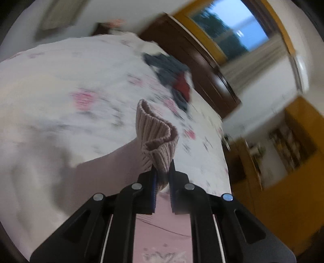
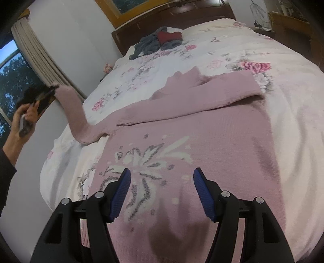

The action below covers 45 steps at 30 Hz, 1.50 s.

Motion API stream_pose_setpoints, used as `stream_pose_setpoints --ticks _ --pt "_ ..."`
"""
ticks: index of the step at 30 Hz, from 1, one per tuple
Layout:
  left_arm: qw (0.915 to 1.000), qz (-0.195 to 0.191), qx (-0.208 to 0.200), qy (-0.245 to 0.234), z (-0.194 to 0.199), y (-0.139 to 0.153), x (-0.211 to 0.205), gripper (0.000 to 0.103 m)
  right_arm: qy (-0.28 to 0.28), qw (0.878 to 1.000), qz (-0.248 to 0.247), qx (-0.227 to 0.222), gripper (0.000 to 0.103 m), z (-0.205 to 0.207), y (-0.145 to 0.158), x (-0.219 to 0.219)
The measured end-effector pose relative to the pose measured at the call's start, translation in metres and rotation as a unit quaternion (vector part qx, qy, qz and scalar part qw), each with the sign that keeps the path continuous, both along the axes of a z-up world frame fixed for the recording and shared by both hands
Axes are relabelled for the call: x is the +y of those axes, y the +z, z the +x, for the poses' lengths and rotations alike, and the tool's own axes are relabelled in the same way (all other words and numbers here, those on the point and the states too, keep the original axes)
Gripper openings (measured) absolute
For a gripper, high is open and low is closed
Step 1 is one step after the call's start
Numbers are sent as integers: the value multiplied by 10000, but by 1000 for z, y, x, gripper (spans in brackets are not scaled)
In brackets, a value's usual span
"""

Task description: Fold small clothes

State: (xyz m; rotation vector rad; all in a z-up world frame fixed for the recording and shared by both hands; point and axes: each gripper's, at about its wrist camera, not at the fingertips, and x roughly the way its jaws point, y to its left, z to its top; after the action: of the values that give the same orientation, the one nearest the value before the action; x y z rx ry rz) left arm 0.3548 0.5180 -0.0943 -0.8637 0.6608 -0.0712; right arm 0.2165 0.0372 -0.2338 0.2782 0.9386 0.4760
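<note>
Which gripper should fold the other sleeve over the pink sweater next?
The left. The left gripper is shut on the sleeve cuff and holds it lifted beside the sweater, ready to swing across. The right gripper hangs open over the sweater's front, holding nothing.

— What sort of place is this?
— A home bedroom. A bed (image 2: pixel 222 50) with a floral quilt fills the view, against a dark wooden headboard (image 2: pixel 182 12).
— Anything else?
— A curtained window (image 2: pixel 12 76), and a pile of clothes (image 2: pixel 158 42) near the headboard.
</note>
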Motion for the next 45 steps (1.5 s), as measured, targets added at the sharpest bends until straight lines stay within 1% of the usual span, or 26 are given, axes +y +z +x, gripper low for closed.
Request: stream_pose_setpoints --ticks 1,3,4,9,12,15,16,18,19,21,22,23,24,25,26,27,28,30,32,33,35,36,39,41,43,45 --pt "9997 88 12 -227 13 -1 -28 8 -38 10000 21 7 65 0 1 -6" --pt "9986 200 64 -494 31 -7 -62 8 -100 9999 43 8 65 1 1 -16" --pt "9971 290 143 -686 44 -13 -87 8 -143 9999 55 6 65 2 1 -22" --pt "9890 527 485 -1291 66 -61 -167 8 -315 9994 114 95 65 11 -4 -46" --pt "9809 710 749 -1647 86 -98 -211 8 -390 9990 147 183 65 17 -10 -57" --pt "9688 926 993 -2071 98 -136 -250 9 -418 9986 189 272 65 24 -13 -64" --pt "9626 1017 1081 -2267 99 -152 -262 10 -411 9985 195 295 65 27 -14 -66" --pt "9561 1077 1177 -2460 101 -171 -272 26 -355 9984 227 369 69 39 -13 -68" --pt "9556 1066 1185 -2478 98 -180 -273 32 -343 9982 271 400 70 43 -12 -69" --pt "9619 965 1101 -2307 86 -184 -262 48 -340 9969 458 545 76 60 -11 -71" --pt "9691 826 962 -2116 73 -182 -250 53 -320 9954 602 678 77 75 -10 -71" --pt "9738 743 863 -1969 62 -177 -242 63 -287 9939 714 786 78 86 -11 -70" --pt "9821 522 660 -1685 43 -175 -224 71 -240 9912 900 938 78 103 -11 -66" --pt "9871 305 483 -1498 27 -173 -211 75 -185 9872 1133 1110 78 123 -13 -61" --pt "9897 183 376 -1367 14 -173 -203 79 -151 9835 1289 1262 77 136 -16 -57" --pt "9920 89 267 -1232 2 -175 -192 79 -111 9758 1544 1545 73 160 -24 -47" --pt "9938 3 113 -1109 -14 -179 -179 79 -84 9712 1677 1692 71 175 -29 -42" --pt "9942 -170 -48 -1064 -23 -182 -168 80 -37 9583 1909 2128 60 218 -49 -21" --pt "9940 -341 -98 -1038 -21 -181 -152 80 -67 9509 1900 2443 59 246 -67 -7" --pt "9939 -427 -238 -992 -20 -179 -144 80 -119 9463 1800 2682 57 265 -81 4" --pt "9944 -379 -468 -866 -20 -179 -140 81 -142 9443 1559 2894 57 283 -96 17" --pt "9957 -327 -484 -713 -24 -180 -135 81 -139 9427 1467 2993 57 290 -102 24" --pt "9943 -770 -406 -621 -20 -192 -119 80 -50 9424 1366 3051 57 296 -106 38" --pt "9936 -879 -601 -378 -25 -190 -105 80 94 9410 1345 3103 57 297 -105 49" --pt "9921 -996 -755 -123 -32 -188 -92 80 176 9430 1202 3097 49 296 -103 57" --pt "9904 -1055 -889 47 -43 -183 -80 80 227 9435 1106 3117 11 296 -99 60"
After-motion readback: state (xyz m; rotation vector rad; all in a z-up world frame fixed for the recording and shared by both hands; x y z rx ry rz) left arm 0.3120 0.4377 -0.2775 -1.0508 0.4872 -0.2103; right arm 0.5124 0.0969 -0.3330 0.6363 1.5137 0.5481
